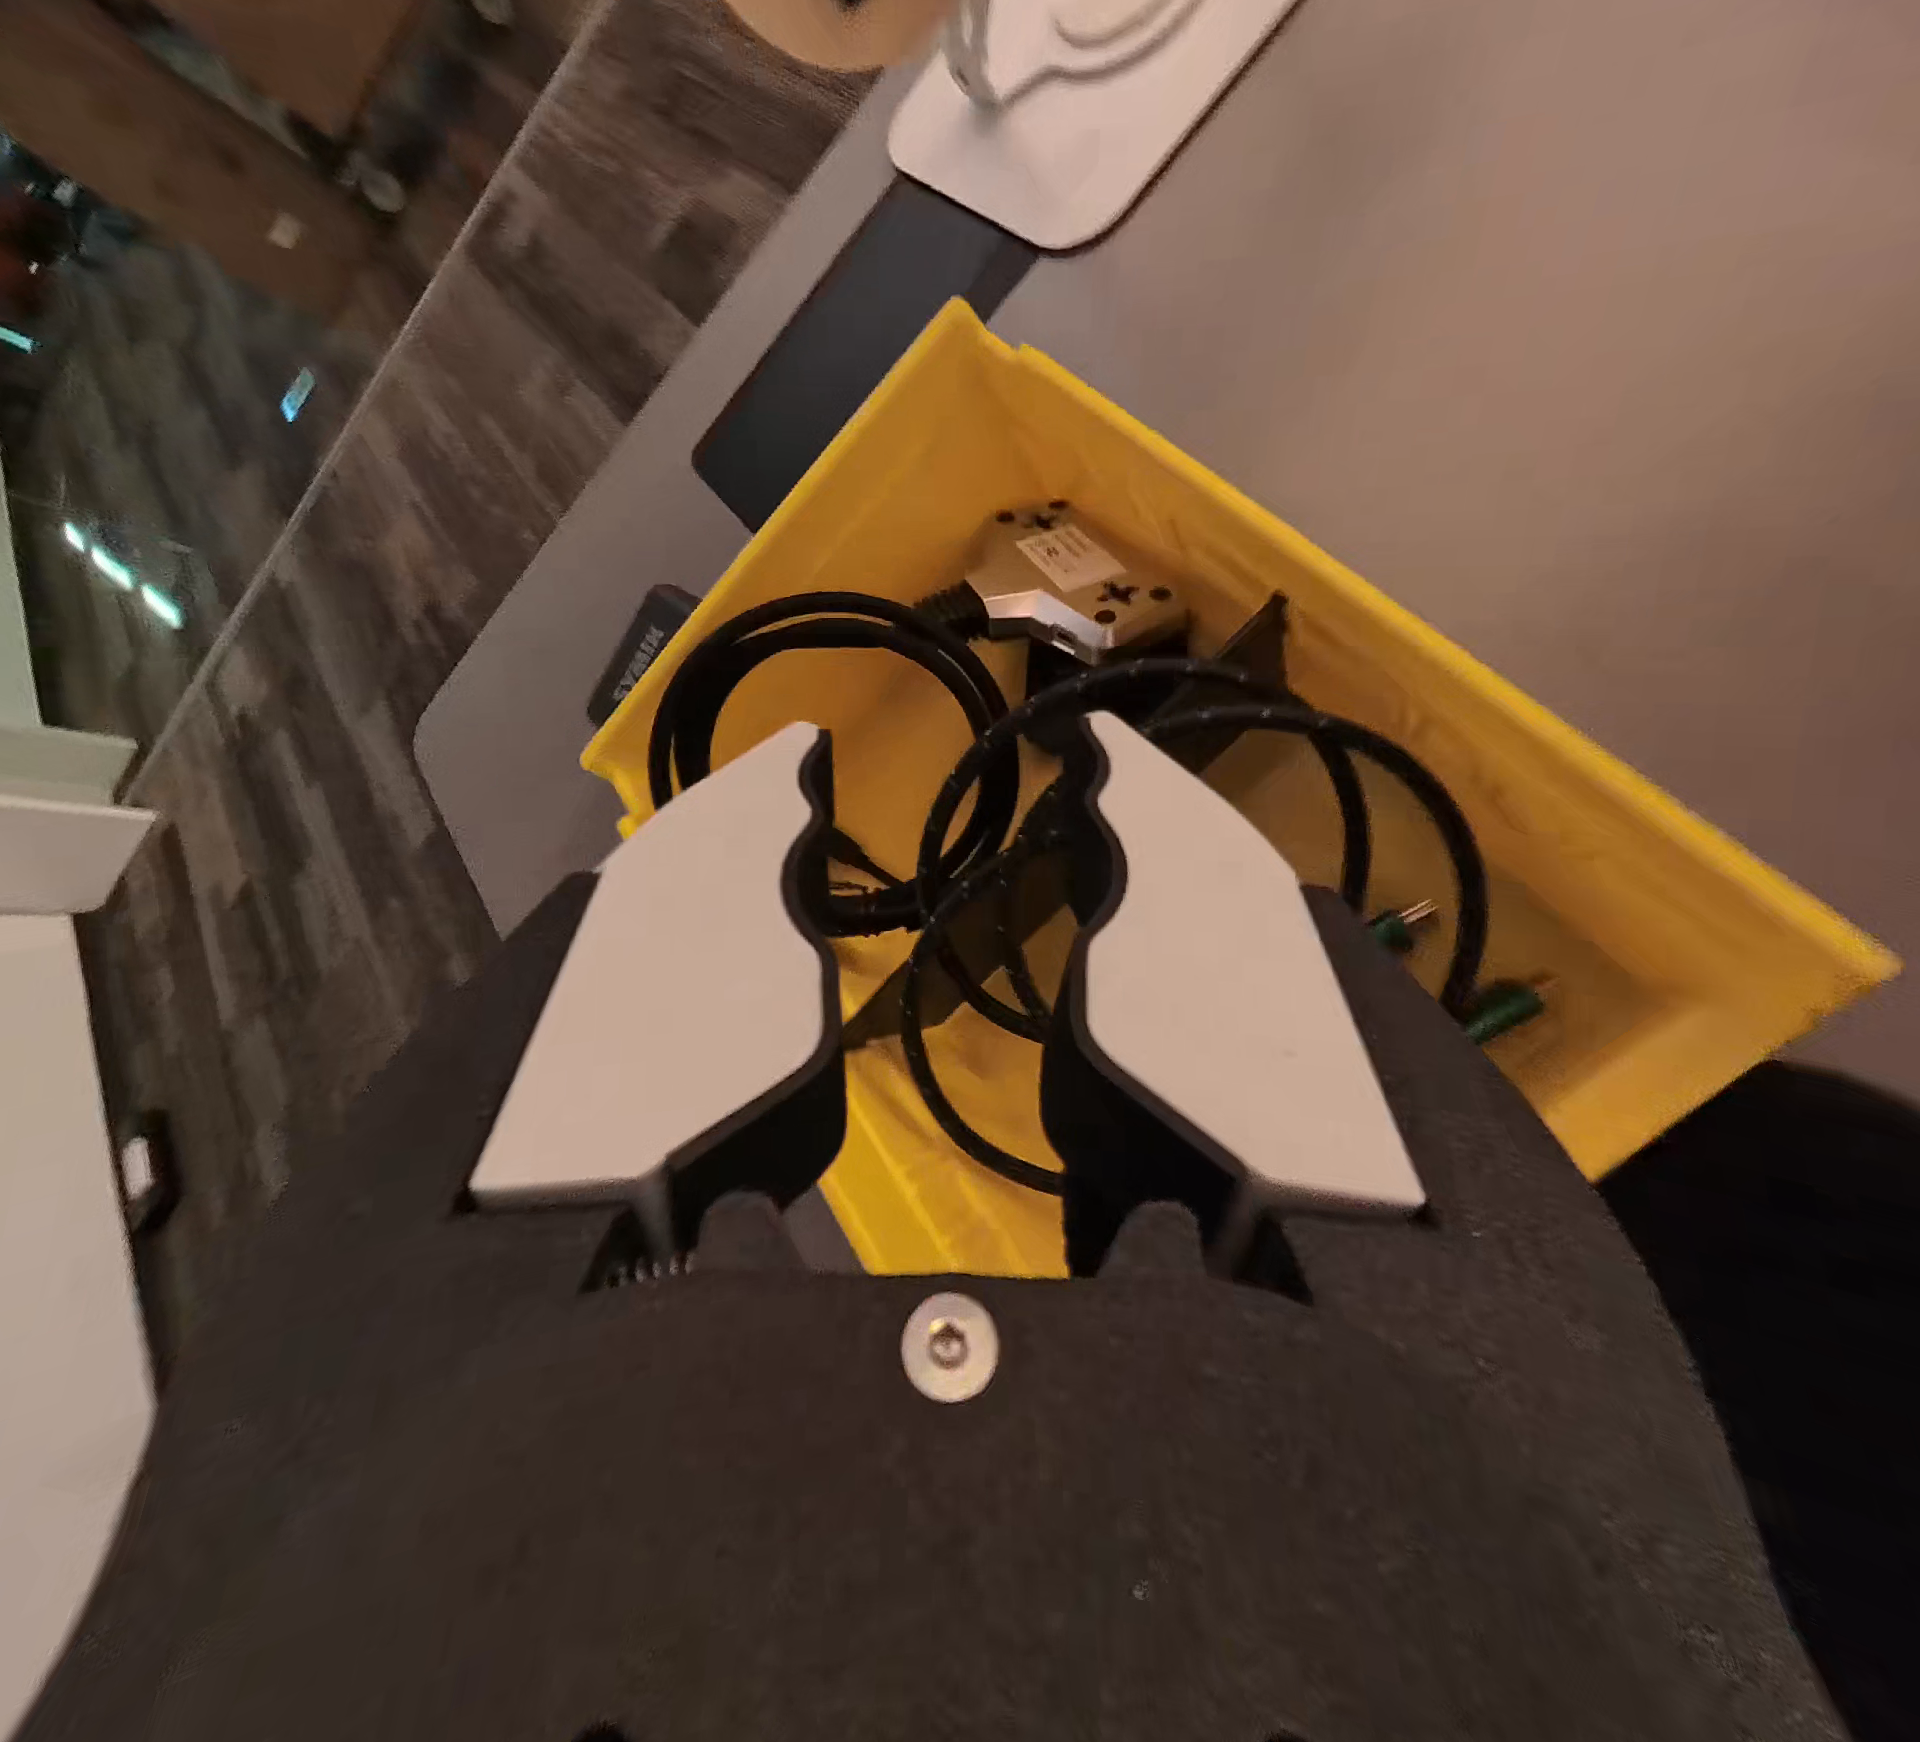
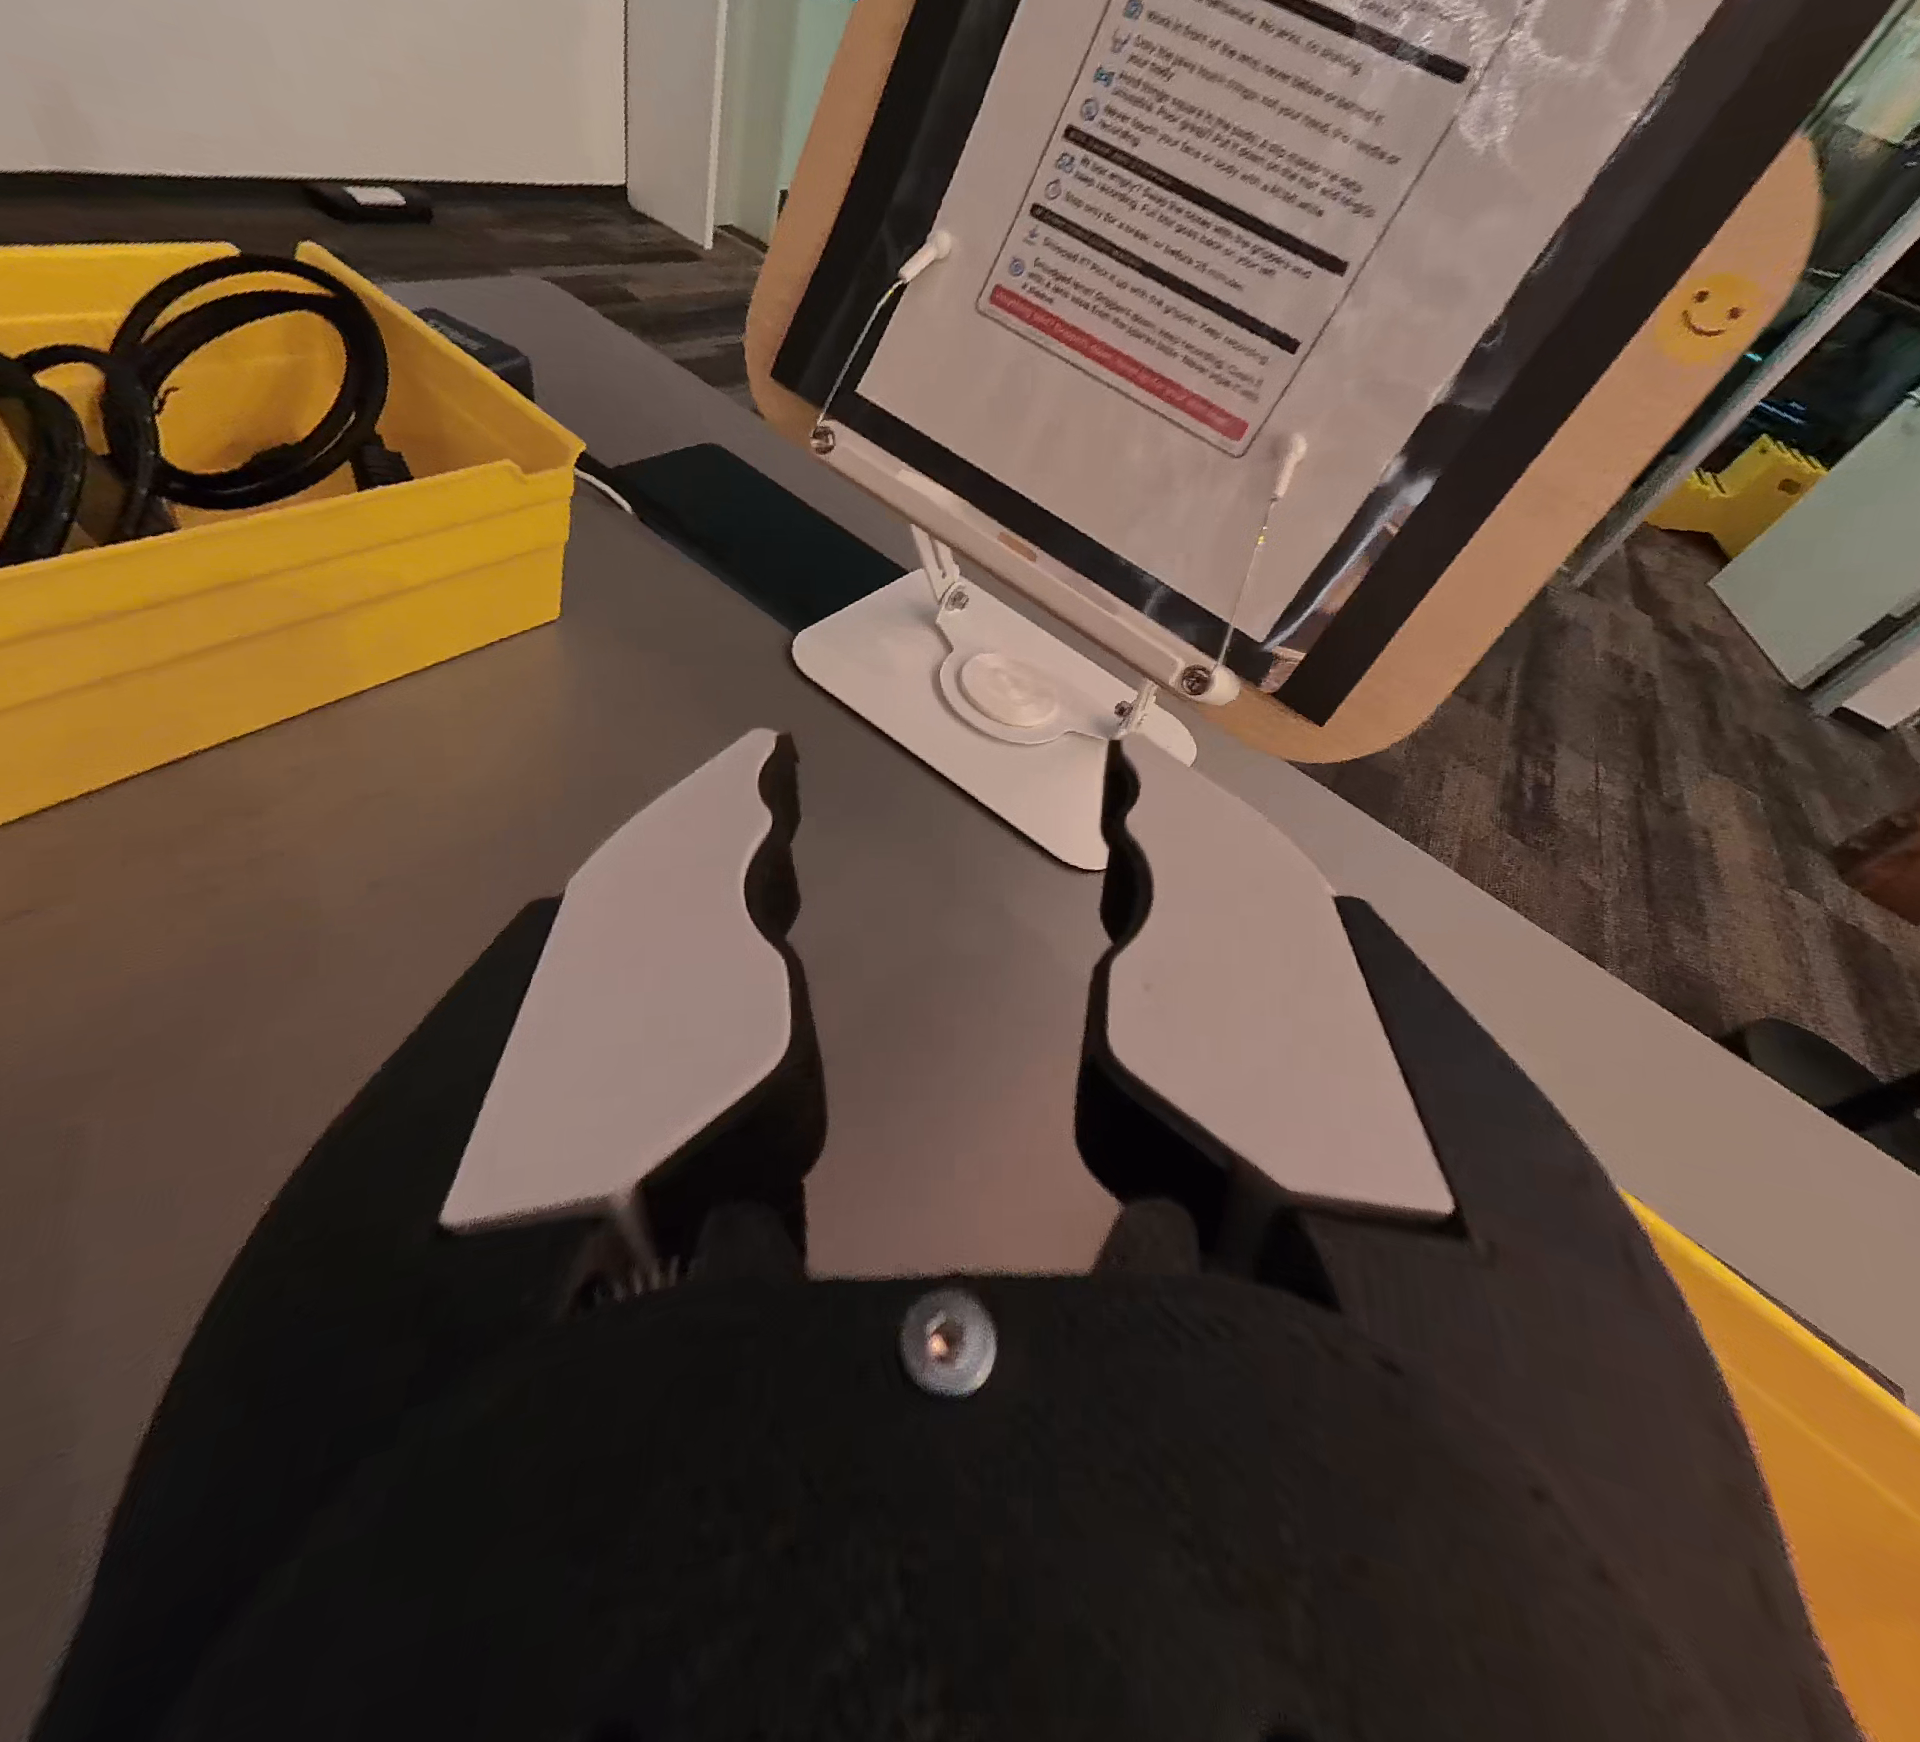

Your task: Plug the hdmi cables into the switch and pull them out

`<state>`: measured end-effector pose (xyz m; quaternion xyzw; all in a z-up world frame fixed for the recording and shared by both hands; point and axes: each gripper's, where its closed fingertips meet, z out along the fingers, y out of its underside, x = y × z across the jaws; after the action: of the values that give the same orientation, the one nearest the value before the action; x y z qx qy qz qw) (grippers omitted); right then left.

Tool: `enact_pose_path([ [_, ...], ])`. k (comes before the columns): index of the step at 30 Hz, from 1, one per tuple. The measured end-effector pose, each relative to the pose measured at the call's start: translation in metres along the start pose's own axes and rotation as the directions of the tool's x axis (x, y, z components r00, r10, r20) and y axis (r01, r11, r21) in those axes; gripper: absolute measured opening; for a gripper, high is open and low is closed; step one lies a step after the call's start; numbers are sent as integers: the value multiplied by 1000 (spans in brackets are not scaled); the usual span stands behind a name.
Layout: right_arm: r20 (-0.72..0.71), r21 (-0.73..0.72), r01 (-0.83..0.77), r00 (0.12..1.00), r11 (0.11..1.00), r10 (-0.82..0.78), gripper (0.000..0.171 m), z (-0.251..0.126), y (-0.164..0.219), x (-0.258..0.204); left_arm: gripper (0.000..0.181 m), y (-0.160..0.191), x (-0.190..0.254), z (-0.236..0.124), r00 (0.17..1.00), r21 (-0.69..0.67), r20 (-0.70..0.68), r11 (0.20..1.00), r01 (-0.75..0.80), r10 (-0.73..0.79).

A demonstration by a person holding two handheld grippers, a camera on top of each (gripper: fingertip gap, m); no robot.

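The left gripper (image 1: 951, 742) hangs above one yellow bin (image 1: 1621, 871) on the grey table (image 1: 1558, 342), its two fingers apart and empty. In the bin lie one silver switch (image 1: 1070, 591) at the far end and black HDMI cables (image 1: 1195, 819) coiled loosely, their count uncertain; one cable runs up to the switch. The right gripper (image 2: 951, 747) is over bare table with its two fingers apart and empty, facing one stand (image 2: 997, 716) that holds one board (image 2: 1558, 549) bearing one printed sheet (image 2: 1247, 134).
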<state>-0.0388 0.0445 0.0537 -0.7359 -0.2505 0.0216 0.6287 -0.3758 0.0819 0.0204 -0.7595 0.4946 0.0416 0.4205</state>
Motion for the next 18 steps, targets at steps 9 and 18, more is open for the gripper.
enact_pose_path([
  [9,88,-57,135,988,989,-130,57,13,16,-28,36,8,-48,72,914,-147,-125,904,-401,386],
  [18,215,-111,86,975,990,-61,60,24,36,-41,33,19,-51,120,751,-130,-246,747,-652,613],
])
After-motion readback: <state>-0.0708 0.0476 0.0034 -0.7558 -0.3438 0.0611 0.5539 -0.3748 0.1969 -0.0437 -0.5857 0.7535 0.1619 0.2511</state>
